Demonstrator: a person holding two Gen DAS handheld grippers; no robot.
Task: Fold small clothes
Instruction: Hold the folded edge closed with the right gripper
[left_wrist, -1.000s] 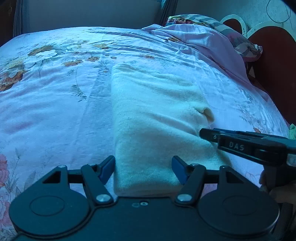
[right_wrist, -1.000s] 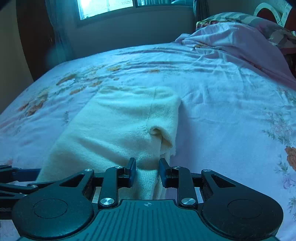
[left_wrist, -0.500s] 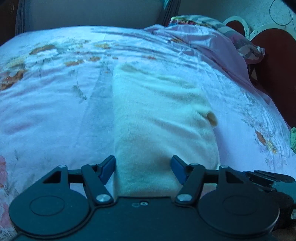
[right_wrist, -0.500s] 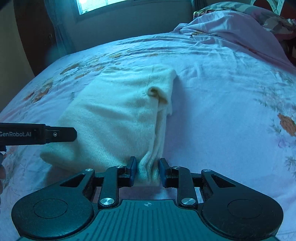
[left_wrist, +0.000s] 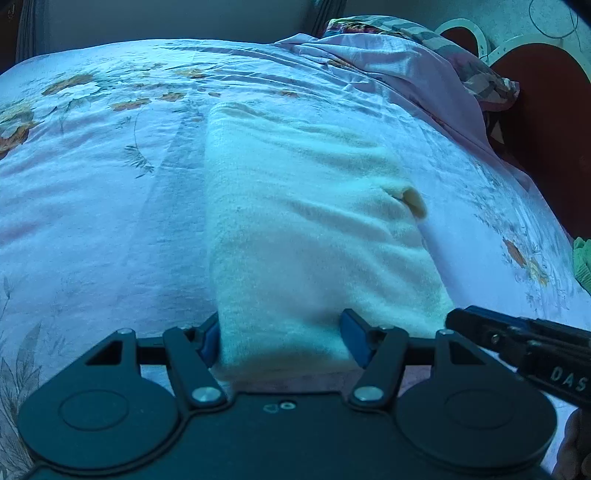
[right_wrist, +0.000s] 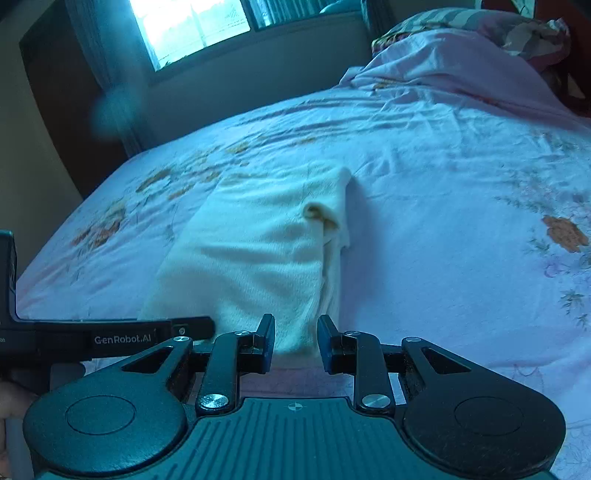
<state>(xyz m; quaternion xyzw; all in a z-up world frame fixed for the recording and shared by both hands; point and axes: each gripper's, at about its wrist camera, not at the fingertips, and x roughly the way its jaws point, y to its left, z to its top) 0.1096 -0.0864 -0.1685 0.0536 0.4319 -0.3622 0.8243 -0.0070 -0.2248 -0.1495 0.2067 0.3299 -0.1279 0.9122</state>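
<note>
A cream knitted garment (left_wrist: 310, 229), folded into a long strip, lies on the floral bedsheet (left_wrist: 92, 206); it also shows in the right wrist view (right_wrist: 266, 254). My left gripper (left_wrist: 282, 341) is open, its blue pads either side of the garment's near end. My right gripper (right_wrist: 295, 341) is partly open, with the garment's near right corner between its pads. The right gripper's finger shows at the left wrist view's right edge (left_wrist: 517, 336). The left gripper's finger shows low left in the right wrist view (right_wrist: 122, 334).
A rumpled pink quilt (left_wrist: 391, 62) and a pillow (right_wrist: 480, 26) lie at the head of the bed. A dark red headboard (left_wrist: 543, 107) stands at the right. A green cloth (left_wrist: 583, 258) pokes in at the right edge. A window (right_wrist: 192, 26) is beyond the bed.
My right gripper has loosened its pinch on the garment's near corner and sits beside the left one at the near end. My left gripper stays open around the near end.
</note>
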